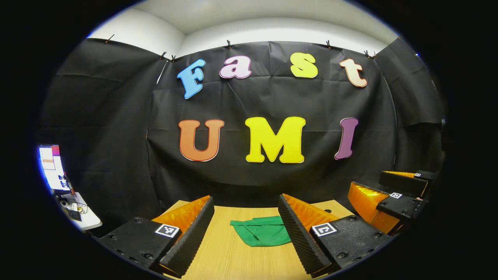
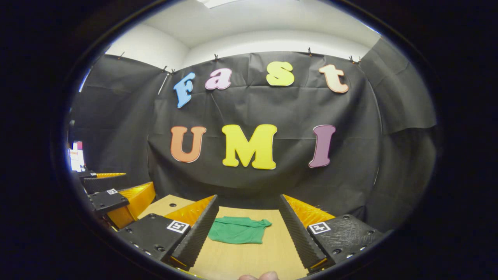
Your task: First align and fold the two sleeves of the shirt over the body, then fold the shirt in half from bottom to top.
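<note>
A green shirt [image 1: 262, 232] lies bunched on the wooden table [image 1: 233, 256], ahead of my left gripper [image 1: 246, 217], which stands open with nothing between its fingers. In the right gripper view the same shirt [image 2: 237, 230] lies a little beyond my right gripper [image 2: 249, 216], also open and holding nothing. One short sleeve pokes out at the shirt's right side there. The right gripper [image 1: 393, 198] appears at the right edge of the left gripper view, and the left gripper [image 2: 113, 194] at the left edge of the right gripper view. Both are held above the table's near side.
Black cloth closes the booth behind the table. A lit screen [image 1: 52, 167] and a small white shelf with odds and ends [image 1: 78, 212] stand at the far left. A fingertip [image 2: 258, 276] shows at the bottom of the right gripper view.
</note>
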`<state>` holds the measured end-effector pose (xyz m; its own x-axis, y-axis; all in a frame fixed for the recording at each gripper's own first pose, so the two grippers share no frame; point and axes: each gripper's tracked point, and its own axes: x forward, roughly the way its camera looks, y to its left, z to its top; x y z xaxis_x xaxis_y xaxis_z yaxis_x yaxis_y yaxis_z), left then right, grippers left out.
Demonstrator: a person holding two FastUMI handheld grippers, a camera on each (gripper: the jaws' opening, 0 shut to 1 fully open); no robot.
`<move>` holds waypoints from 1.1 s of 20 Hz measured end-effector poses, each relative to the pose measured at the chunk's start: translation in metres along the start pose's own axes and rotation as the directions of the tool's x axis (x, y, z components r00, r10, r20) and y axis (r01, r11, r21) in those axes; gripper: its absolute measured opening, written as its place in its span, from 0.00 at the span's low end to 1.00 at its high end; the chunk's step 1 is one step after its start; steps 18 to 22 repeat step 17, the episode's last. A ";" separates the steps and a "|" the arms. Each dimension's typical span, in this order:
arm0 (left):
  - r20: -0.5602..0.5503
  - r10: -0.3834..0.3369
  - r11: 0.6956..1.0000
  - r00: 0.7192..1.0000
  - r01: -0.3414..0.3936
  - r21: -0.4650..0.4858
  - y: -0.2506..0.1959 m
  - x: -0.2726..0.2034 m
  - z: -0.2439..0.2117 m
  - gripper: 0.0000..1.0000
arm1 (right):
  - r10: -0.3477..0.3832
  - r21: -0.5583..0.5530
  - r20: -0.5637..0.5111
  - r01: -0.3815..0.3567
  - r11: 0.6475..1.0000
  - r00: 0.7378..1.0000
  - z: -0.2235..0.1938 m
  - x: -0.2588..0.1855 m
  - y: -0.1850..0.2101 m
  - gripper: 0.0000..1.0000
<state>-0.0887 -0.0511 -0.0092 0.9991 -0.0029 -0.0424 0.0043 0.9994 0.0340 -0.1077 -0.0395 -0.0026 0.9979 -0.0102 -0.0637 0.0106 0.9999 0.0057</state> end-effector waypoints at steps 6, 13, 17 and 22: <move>0.000 0.013 1.000 1.000 -0.013 -0.015 -0.003 0.010 0.002 1.00 | -0.012 0.007 0.017 0.012 1.000 1.000 0.007 0.015 -0.015 0.96; -0.002 0.035 0.999 0.999 -0.035 -0.017 -0.008 0.019 0.004 1.00 | -0.001 0.000 0.024 0.001 1.000 1.000 0.010 0.028 -0.023 0.96; 0.019 0.039 0.999 0.999 -0.039 -0.009 -0.012 0.021 0.010 1.00 | 0.008 -0.002 0.037 -0.008 1.000 0.999 0.014 0.032 -0.025 0.95; 0.019 0.039 0.999 0.999 -0.039 -0.009 -0.012 0.021 0.010 1.00 | 0.008 -0.002 0.037 -0.008 1.000 0.999 0.014 0.032 -0.025 0.95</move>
